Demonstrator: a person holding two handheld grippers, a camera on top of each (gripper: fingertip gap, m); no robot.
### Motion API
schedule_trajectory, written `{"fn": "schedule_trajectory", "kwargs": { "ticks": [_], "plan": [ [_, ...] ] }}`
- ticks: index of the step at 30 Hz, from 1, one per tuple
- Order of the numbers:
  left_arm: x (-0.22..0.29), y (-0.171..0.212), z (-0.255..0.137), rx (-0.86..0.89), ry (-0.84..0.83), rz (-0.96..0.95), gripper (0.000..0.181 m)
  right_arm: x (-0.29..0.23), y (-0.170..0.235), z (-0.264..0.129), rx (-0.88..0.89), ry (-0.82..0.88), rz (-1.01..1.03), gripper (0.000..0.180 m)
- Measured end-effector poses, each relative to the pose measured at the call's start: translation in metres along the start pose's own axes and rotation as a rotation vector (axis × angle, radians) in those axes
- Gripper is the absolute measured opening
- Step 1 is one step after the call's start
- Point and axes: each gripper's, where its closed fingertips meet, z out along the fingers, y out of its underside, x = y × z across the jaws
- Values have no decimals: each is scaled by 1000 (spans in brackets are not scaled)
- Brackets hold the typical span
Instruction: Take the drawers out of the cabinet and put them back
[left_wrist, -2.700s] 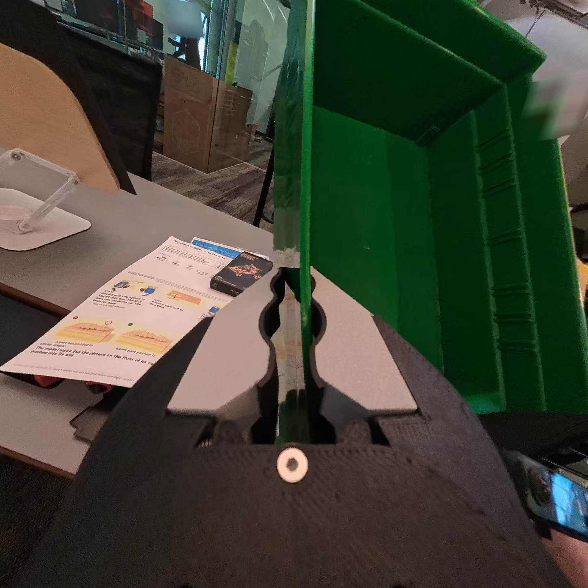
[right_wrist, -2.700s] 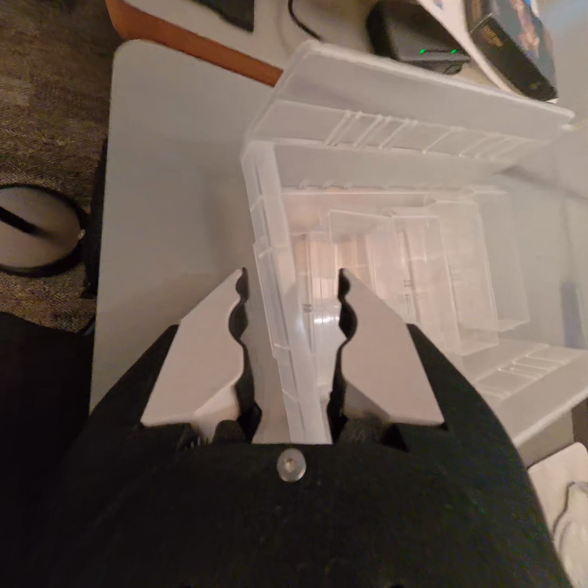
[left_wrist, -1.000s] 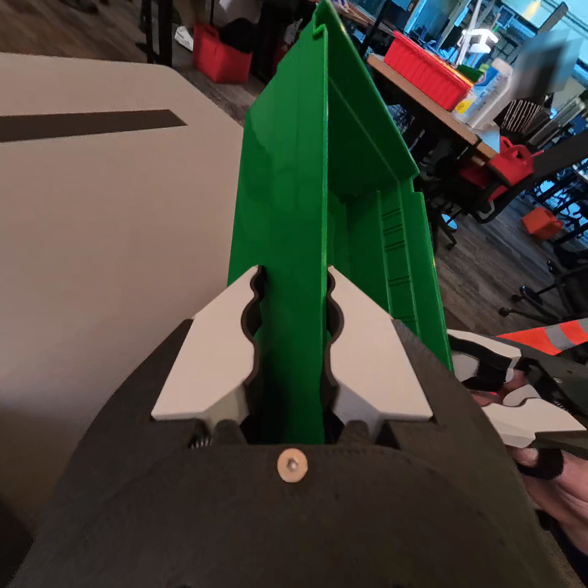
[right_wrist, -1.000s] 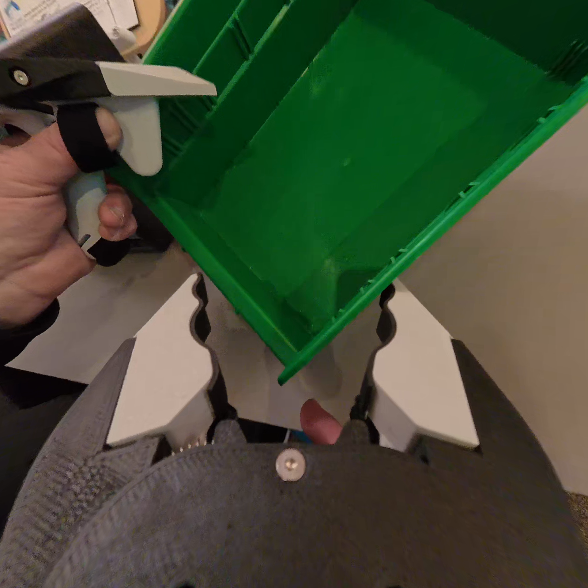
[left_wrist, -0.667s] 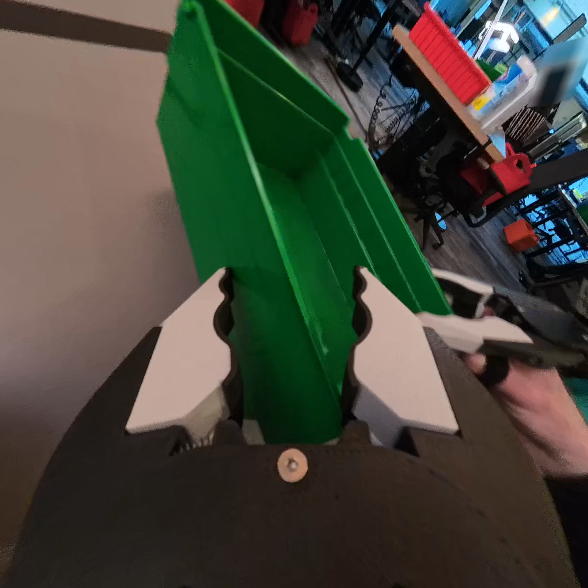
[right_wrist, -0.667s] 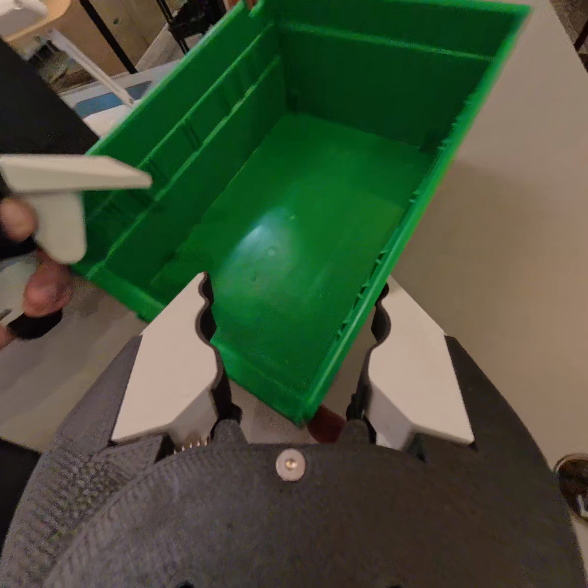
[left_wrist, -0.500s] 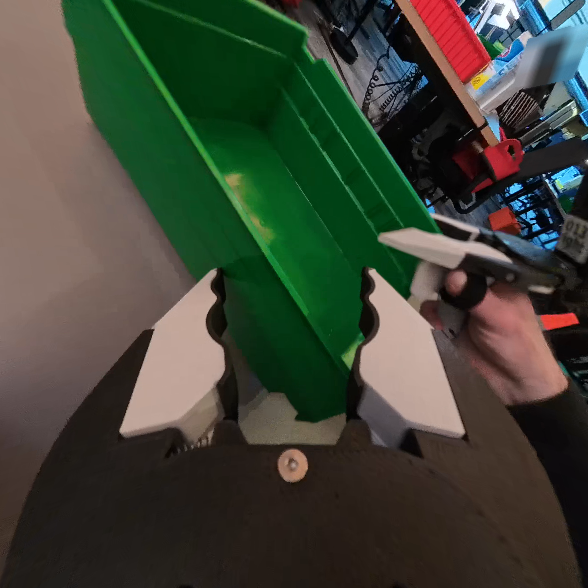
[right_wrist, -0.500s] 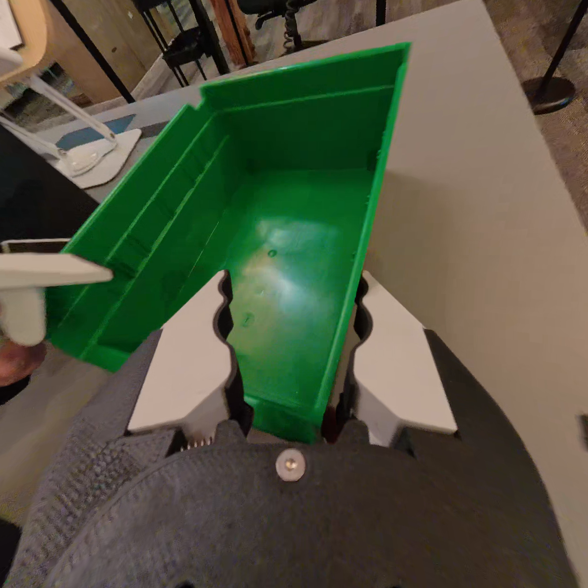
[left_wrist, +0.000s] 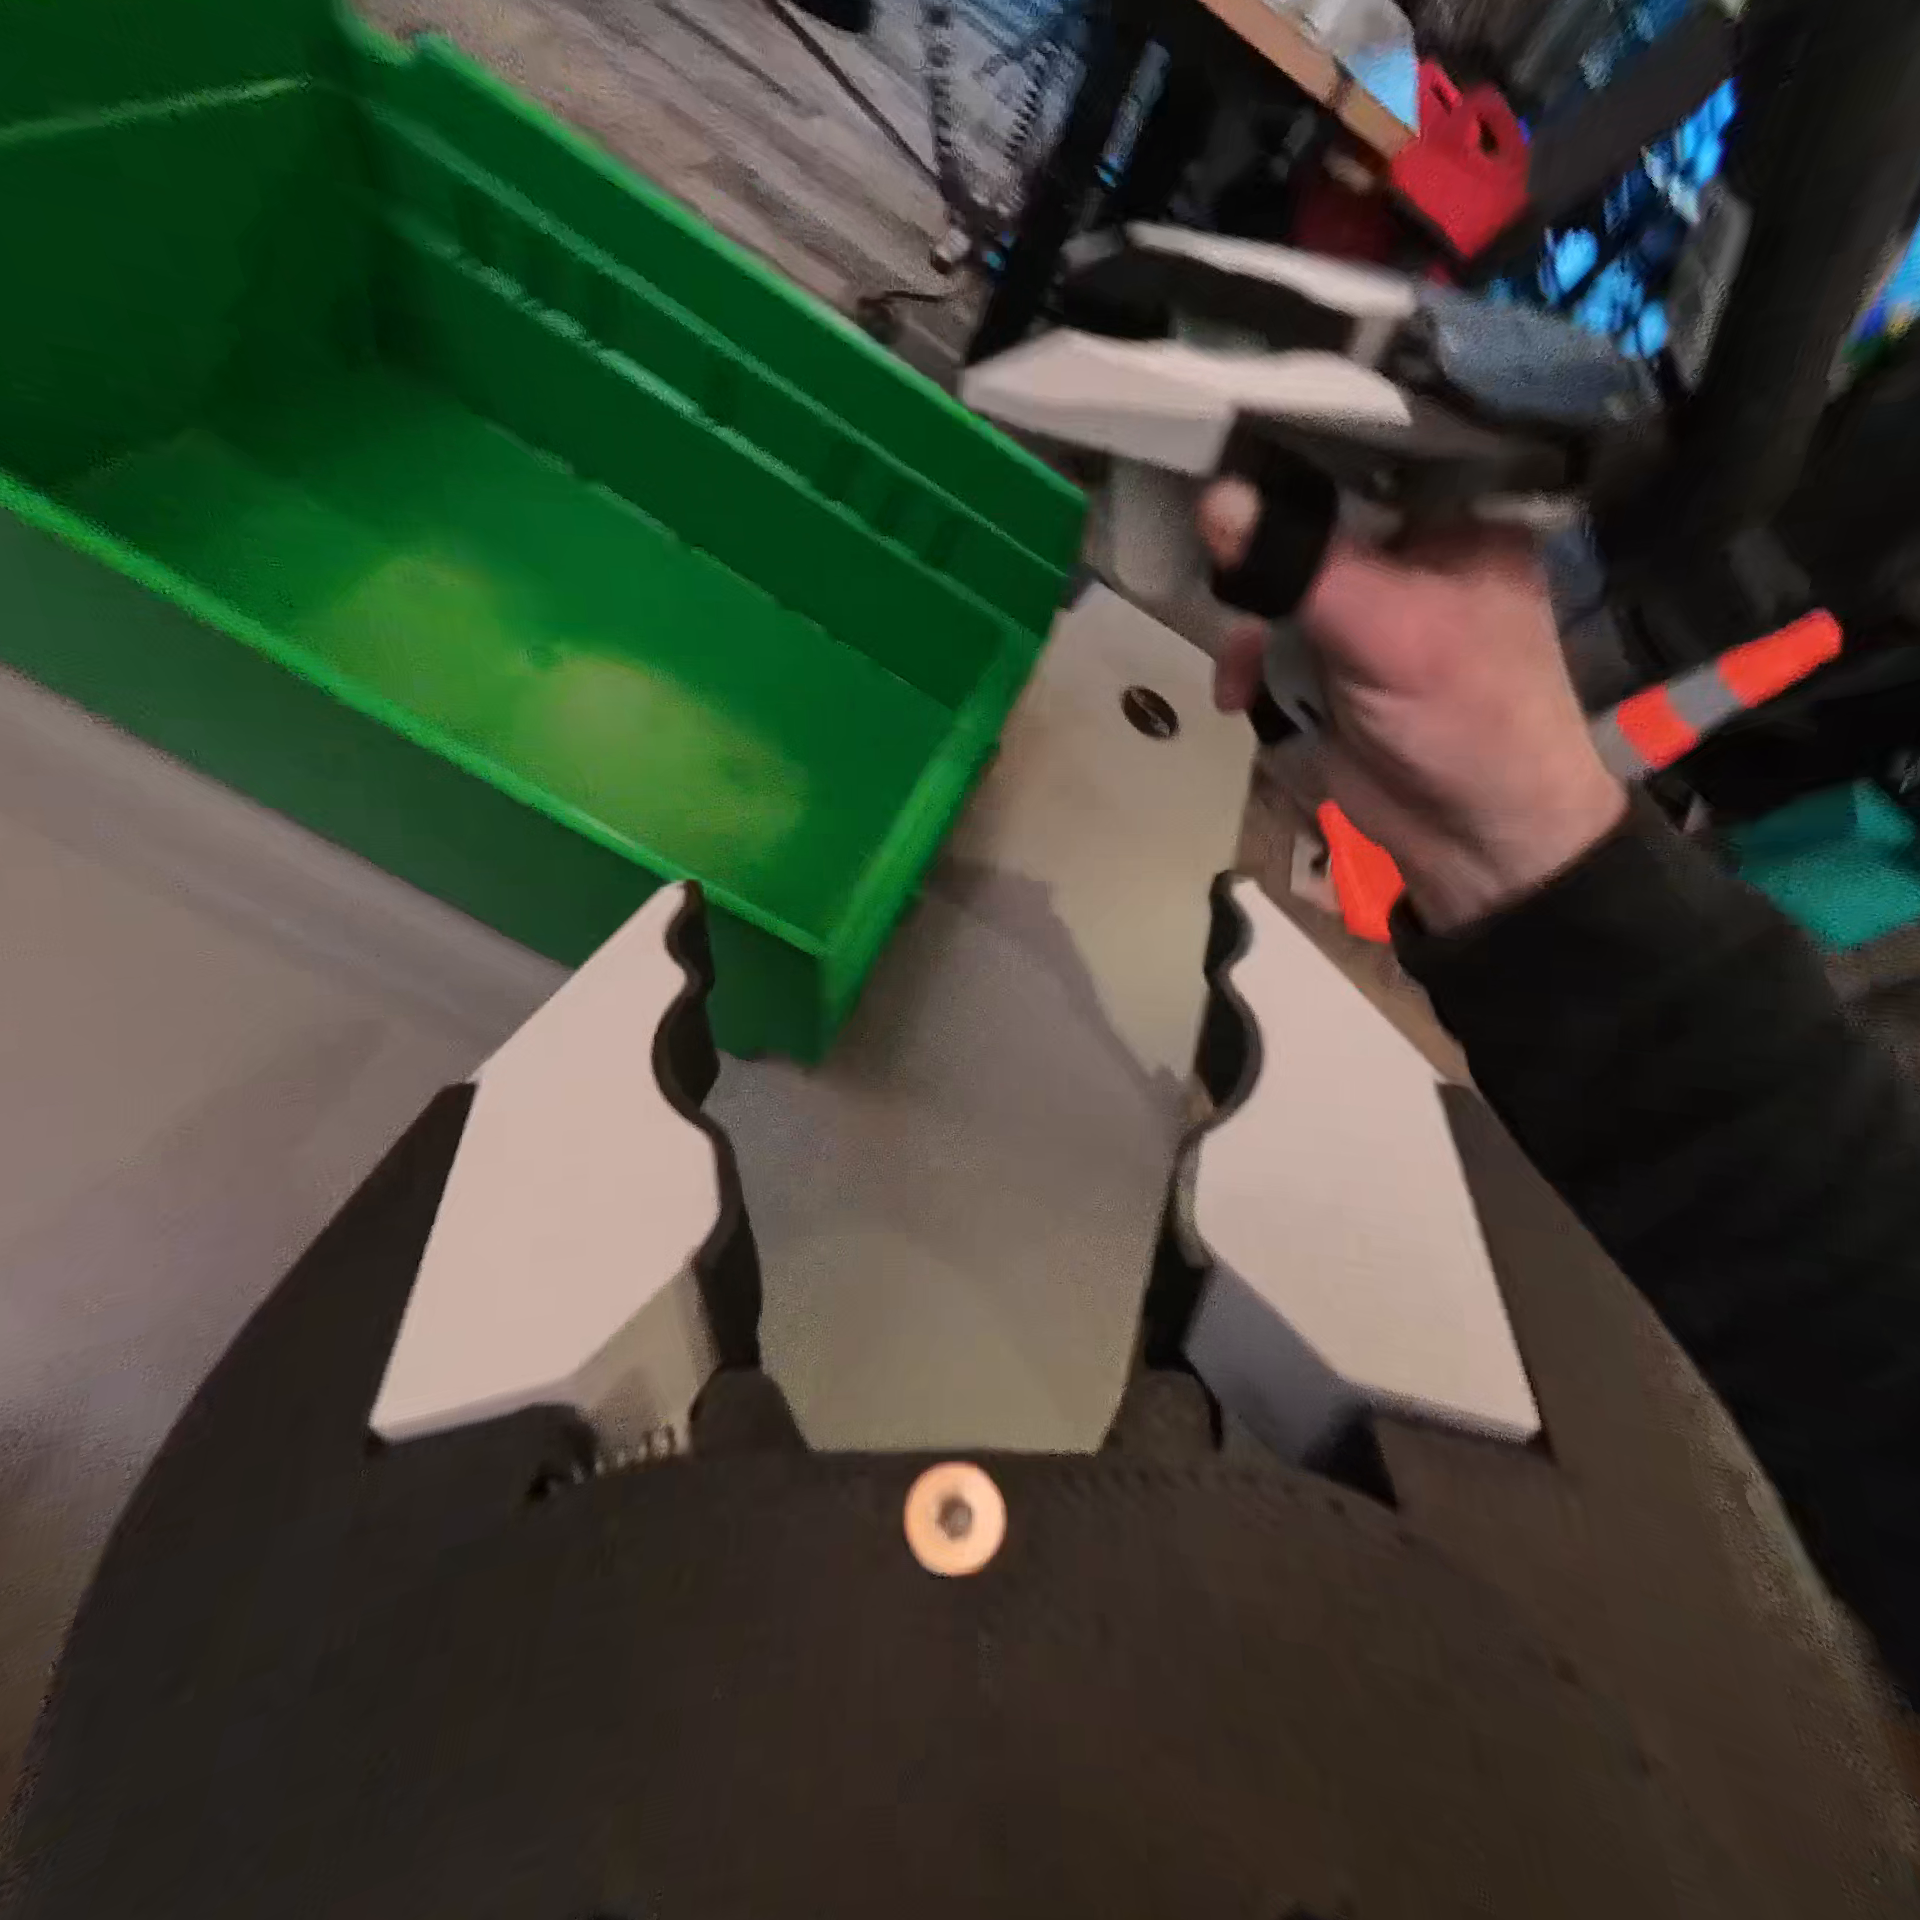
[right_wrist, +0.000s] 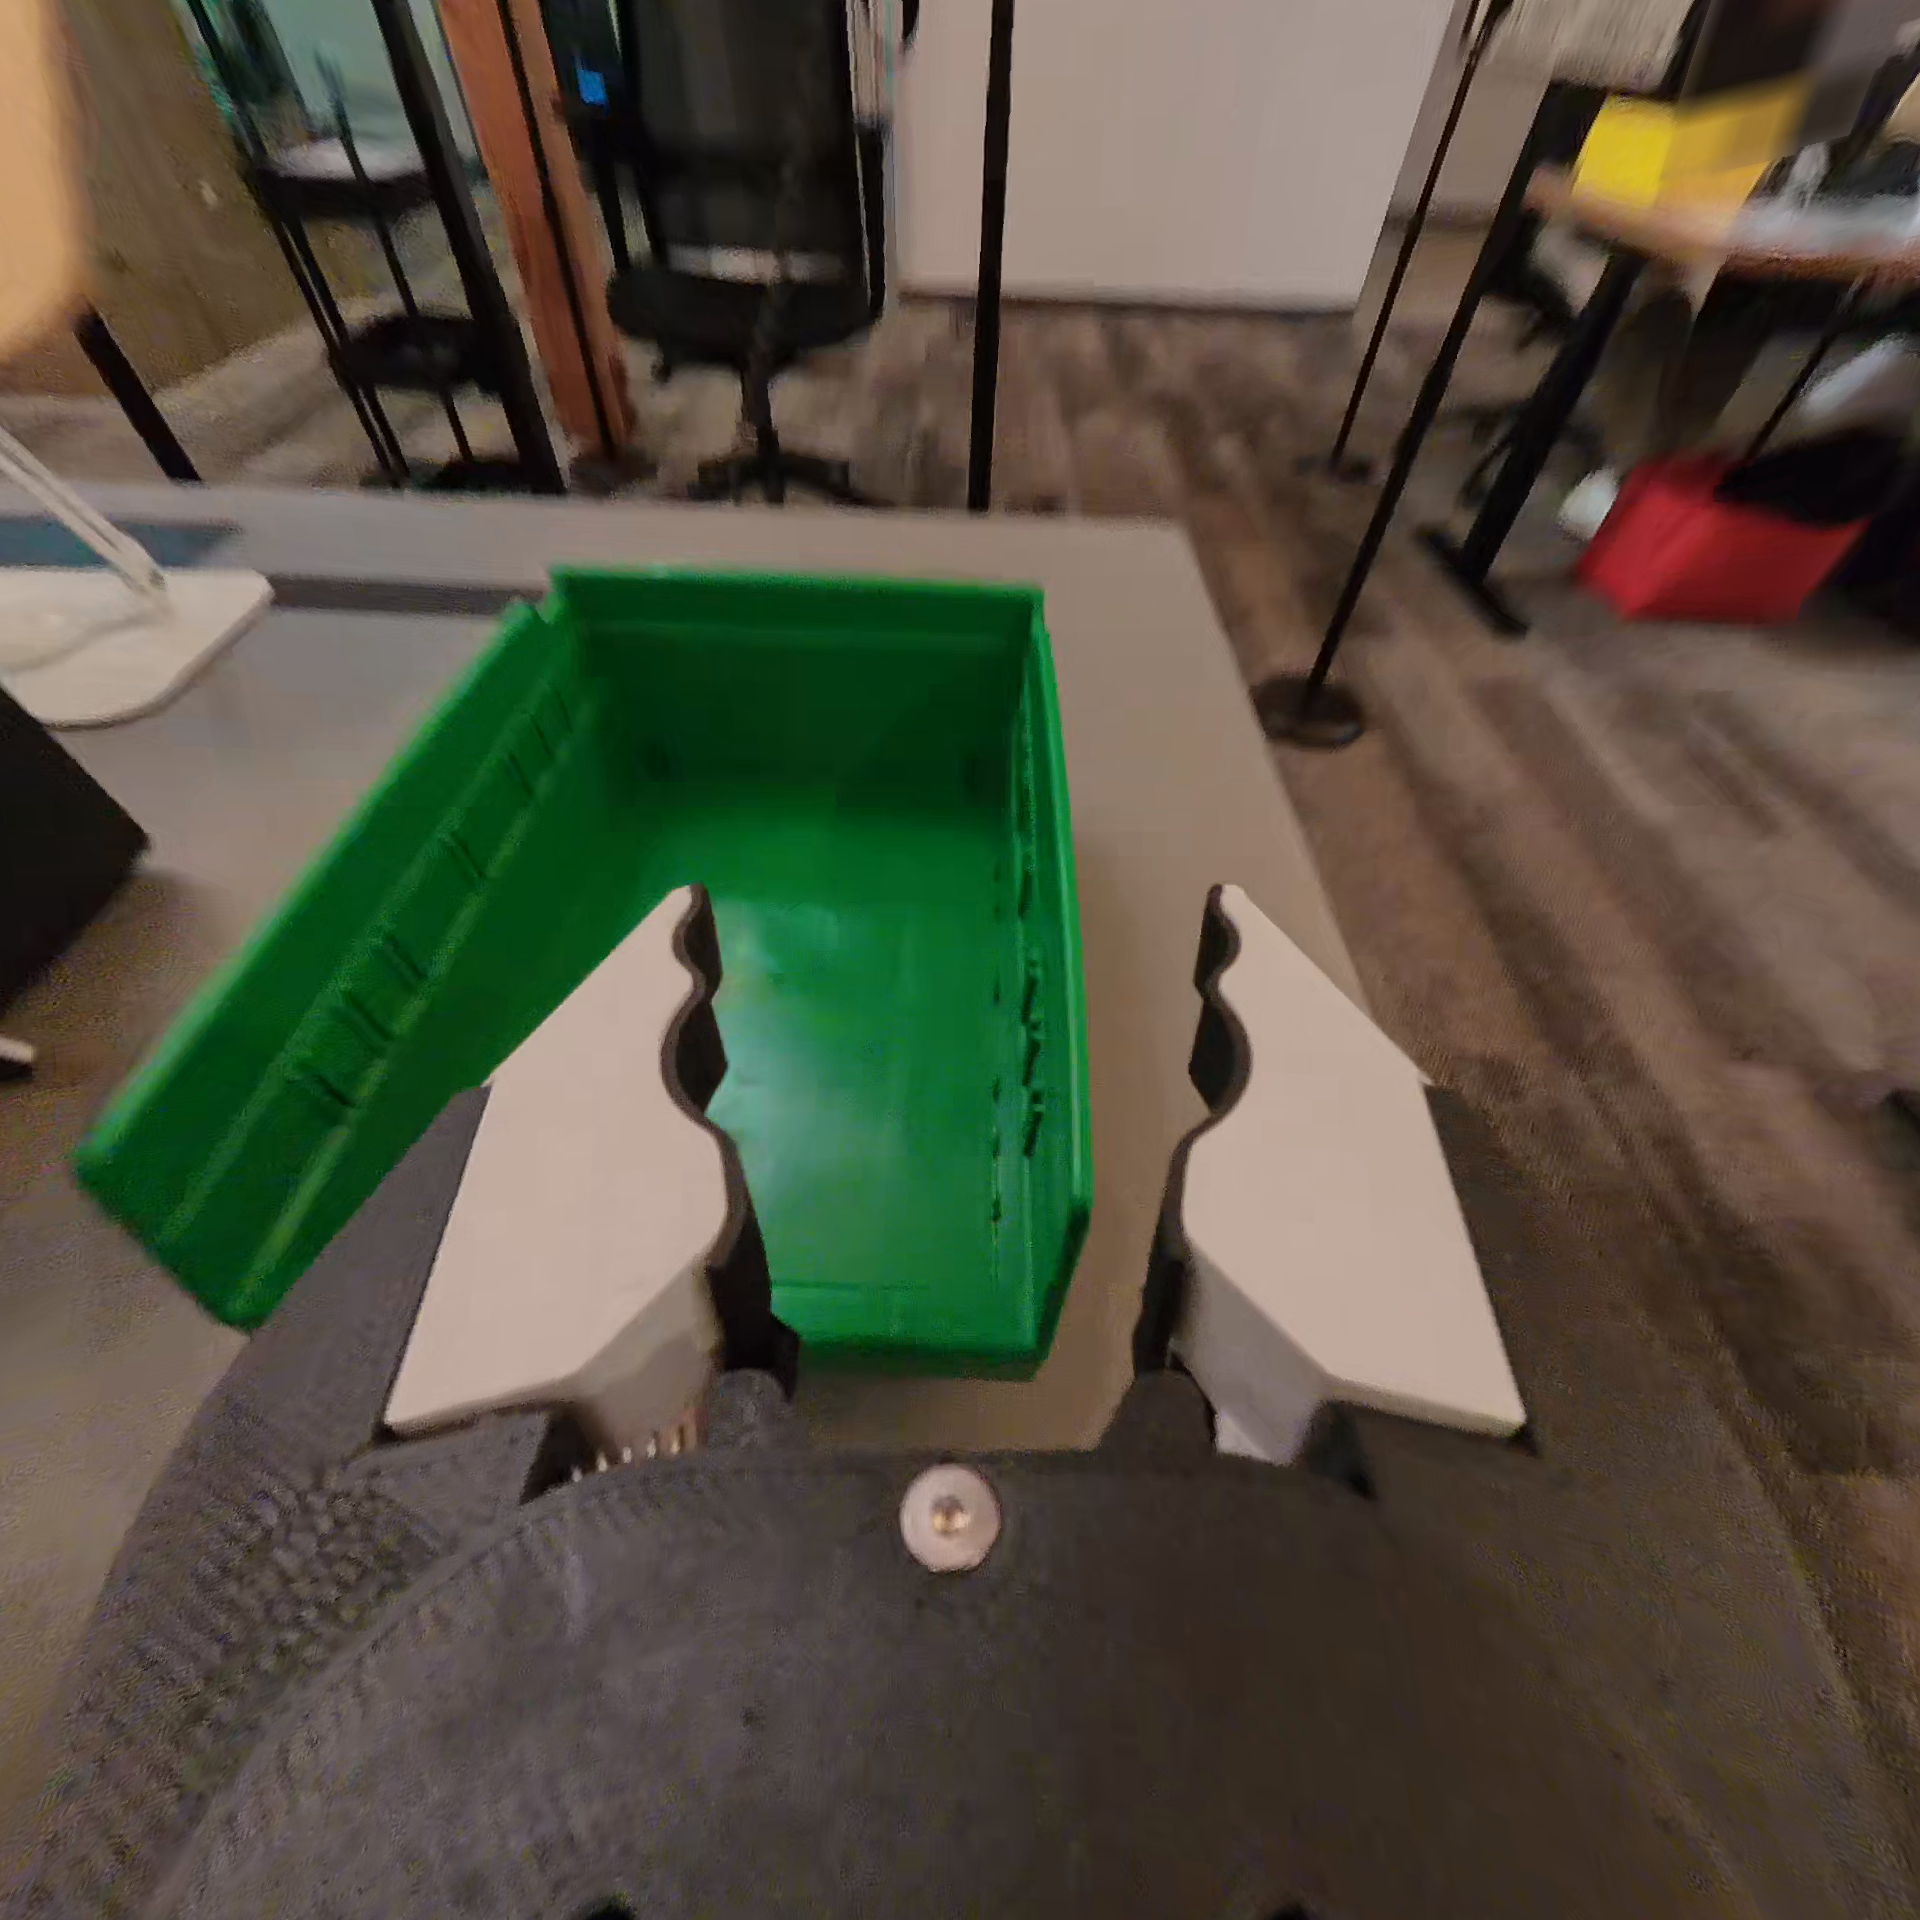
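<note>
Fingers (left_wrist: 582, 1143) of both my grippers spread wide, holding nothing; green drawer (right_wrist: 883, 1039) rests free on table (left_wrist: 208, 1039). Risk: drawer near table edge, careless regrasp could shove it off.

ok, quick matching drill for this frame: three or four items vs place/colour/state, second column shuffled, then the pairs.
Items:
1. drawer
2. left gripper
3. right gripper
4. lamp base

Descriptions:
A. white, far left on the table
B. green, empty, on the table
C. open, over the drawer's near end
D. open, by a drawer corner

Pairs: 1-B, 2-D, 3-C, 4-A
</note>
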Motion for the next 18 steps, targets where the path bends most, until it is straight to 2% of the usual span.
{"fn": "schedule_trajectory", "kwargs": {
  "ticks": [1,5,8,11,14,16,18],
  "plan": [
    [16,2,-13,-3,5,77,88,-7,-14,-14,54,9,-17,90],
    [72,2,-88,65,92,242,68,-64,-65,-64,205,-67,-75,84],
    [70,-1,-164,109,-11,370,64,-119,-98,-98,332,-136,-166,70],
    [34,-1,-252,123,-234,476,51,-175,-111,-115,361,-229,-235,67],
    [-31,9,-350,72,-527,531,43,-224,-118,-128,366,-311,-281,54],
    [-78,29,-414,-4,-675,501,38,-259,-121,-136,371,-387,-291,50],
    [-122,56,-474,-91,-792,434,42,-294,-117,-140,340,-459,-323,50]
  ]
}}
